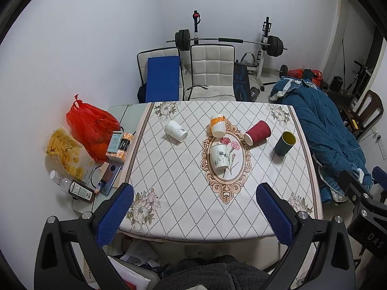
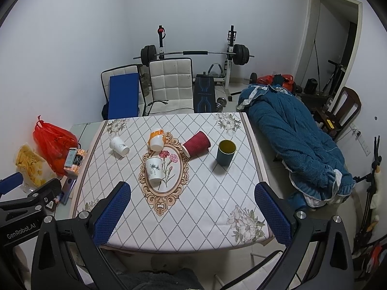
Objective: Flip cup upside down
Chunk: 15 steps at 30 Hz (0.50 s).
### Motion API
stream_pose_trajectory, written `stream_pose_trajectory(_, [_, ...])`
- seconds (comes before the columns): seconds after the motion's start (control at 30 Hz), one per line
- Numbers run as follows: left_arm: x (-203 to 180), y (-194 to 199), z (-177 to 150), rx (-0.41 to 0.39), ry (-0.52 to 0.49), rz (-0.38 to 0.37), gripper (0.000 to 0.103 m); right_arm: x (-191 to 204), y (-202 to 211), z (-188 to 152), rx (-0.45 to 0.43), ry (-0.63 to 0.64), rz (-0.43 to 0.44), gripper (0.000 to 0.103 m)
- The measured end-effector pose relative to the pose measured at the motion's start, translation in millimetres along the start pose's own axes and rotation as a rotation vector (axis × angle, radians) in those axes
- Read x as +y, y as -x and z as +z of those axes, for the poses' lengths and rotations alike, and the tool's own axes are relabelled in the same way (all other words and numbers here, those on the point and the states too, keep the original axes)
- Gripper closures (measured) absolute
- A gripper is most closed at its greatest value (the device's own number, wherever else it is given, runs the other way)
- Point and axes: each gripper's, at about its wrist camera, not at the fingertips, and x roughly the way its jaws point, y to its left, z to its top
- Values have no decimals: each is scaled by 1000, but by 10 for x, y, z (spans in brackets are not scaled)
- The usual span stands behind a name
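Diamond-patterned table with an oval flower medallion at centre. Left hand-held gripper and right hand-held gripper both hovering at the near edge, jaws spread wide, nothing between them. Right of the medallion: dark teal cup upright, yellow inside; red ribbed cup on its side. On the medallion: white floral cup. Just behind: orange-wrapped cup. Far left: white cup tipped over.

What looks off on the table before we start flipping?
Four cups lie tipped over: the far-left white cup, the orange-wrapped cup, the floral white cup on the oval motif, and the red cup. Only the teal cup stands upright, mouth up. No spill visible.
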Motion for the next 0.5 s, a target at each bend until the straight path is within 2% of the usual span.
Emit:
stream_pose_trajectory(0.4, [2,-18,-10,5,3,5,0,11,-70,-19,11,-1,7,0])
stream_pose_trajectory(0.5, [-7,-146,-6,11,6,32,0,8,-157,-40,27,-3,5,0])
